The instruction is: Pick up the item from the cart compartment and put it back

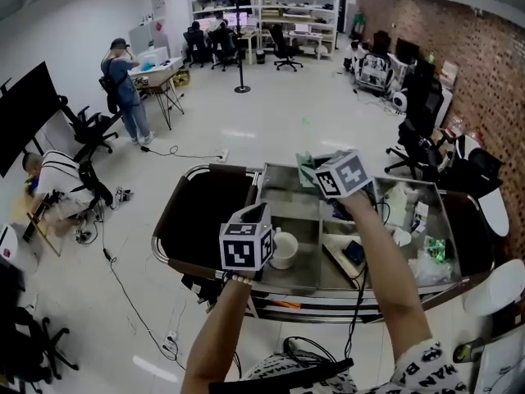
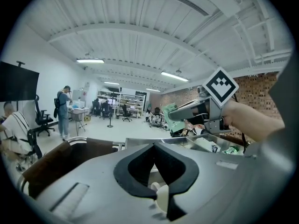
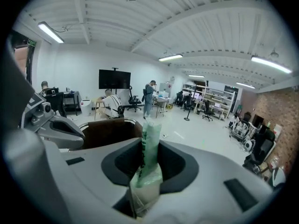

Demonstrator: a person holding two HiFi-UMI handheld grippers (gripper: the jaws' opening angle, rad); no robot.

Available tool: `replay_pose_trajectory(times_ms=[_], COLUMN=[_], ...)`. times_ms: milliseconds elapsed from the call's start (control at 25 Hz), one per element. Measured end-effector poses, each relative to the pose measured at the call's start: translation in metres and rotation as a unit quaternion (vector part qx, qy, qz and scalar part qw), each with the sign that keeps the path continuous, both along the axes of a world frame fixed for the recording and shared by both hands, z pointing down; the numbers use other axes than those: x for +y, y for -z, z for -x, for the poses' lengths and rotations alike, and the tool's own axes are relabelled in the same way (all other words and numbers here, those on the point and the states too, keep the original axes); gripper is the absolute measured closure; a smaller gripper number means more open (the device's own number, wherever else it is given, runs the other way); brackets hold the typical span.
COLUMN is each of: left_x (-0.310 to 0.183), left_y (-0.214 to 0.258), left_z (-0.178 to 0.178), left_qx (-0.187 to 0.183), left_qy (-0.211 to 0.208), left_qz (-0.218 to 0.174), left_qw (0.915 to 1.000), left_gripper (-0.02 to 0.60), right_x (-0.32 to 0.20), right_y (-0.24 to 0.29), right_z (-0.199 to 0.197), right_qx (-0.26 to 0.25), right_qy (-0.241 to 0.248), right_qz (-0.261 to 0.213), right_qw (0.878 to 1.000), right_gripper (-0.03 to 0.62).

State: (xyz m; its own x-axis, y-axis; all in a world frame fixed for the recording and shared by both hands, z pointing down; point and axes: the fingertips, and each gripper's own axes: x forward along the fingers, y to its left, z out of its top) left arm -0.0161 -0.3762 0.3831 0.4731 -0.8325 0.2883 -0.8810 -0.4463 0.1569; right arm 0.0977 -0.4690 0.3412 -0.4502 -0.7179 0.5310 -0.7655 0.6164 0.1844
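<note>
Above the steel cart, at left, the left gripper hangs over a white cup, jaws together and empty. Rightward, the right gripper pinches a green plastic packet, lifted over the cart's rear compartments.

Green crinkly packet lifted out of the cart
Thin see-through pouch, standing upright on edge, pinched in the right gripper, up over the far compartments.
</note>
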Motion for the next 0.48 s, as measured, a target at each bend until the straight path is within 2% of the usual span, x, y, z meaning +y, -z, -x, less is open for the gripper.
replay_pose_trajectory(times_ms=[240, 480], left_x=[-0.012, -0.022], left_y=[-0.021, -0.04], left_z=[0.0, -0.002], left_qx=[-0.002, 0.007], left_qy=[-0.001, -0.002], left_qz=[0.025, 0.047], left_qw=[0.9997, 0.9989], left_gripper=[0.581, 0.581], right_x=[-0.038, -0.066], right_y=[-0.051, -0.115], right_z=[0.007, 0.008], right_qx=[0.033, 0.076], right_qy=[0.005, 0.011], right_qz=[0.066, 0.136], right_qw=[0.997, 0.988], right_gripper=[0.49, 0.49])
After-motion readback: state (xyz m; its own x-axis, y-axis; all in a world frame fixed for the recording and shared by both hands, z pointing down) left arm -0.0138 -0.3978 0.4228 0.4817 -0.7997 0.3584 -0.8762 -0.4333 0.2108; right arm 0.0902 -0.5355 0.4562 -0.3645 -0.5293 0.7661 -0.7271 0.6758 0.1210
